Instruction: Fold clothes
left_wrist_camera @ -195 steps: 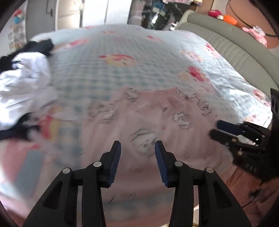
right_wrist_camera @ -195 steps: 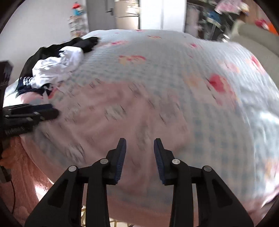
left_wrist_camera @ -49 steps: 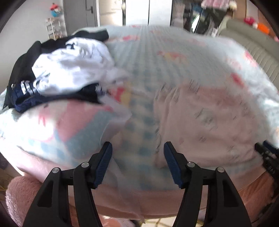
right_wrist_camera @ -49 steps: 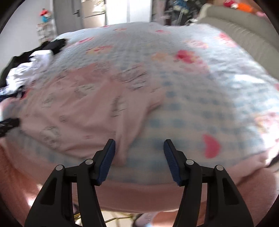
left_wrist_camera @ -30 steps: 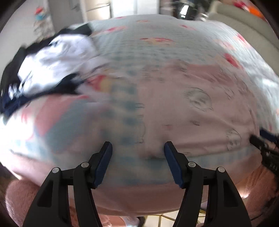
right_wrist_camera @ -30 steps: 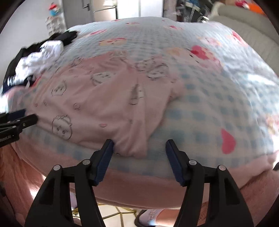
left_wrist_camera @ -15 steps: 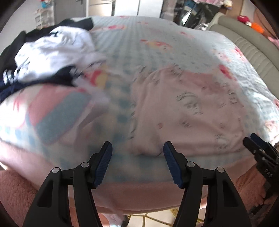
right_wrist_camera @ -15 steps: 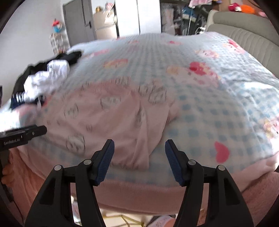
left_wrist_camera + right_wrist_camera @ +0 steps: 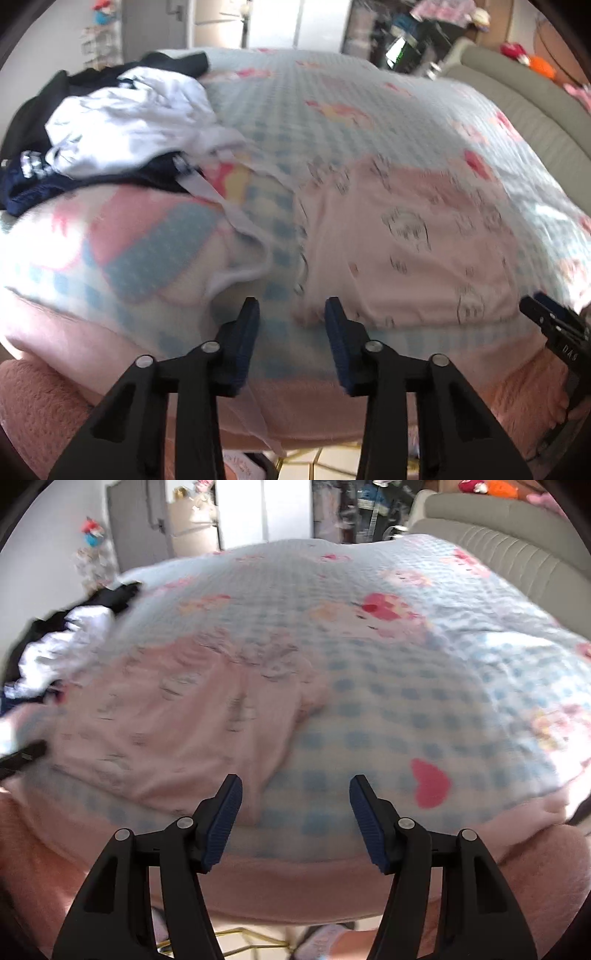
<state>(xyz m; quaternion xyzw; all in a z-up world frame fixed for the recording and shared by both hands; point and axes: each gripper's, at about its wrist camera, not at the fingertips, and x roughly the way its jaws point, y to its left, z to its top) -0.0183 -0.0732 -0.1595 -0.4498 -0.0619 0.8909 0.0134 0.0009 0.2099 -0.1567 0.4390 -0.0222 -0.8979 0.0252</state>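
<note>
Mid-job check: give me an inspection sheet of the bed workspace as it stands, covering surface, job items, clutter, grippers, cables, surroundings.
Surface: bed with blue checked blanket, cartoon prints, pink trim at the near edge.
Job's things: pink printed garment lies spread near the bed's front edge, wrinkled, not yet folded; its near corner sits just ahead of both grippers.
Clutter: pile of white and dark clothes at the left side of the bed.
Grippers: left gripper open, holding nothing; right gripper open wider, holding nothing.
Cables: nothing seen.
Surroundings: grey headboard on the right, plush toys above it, wardrobe doors behind; view blurred.
</note>
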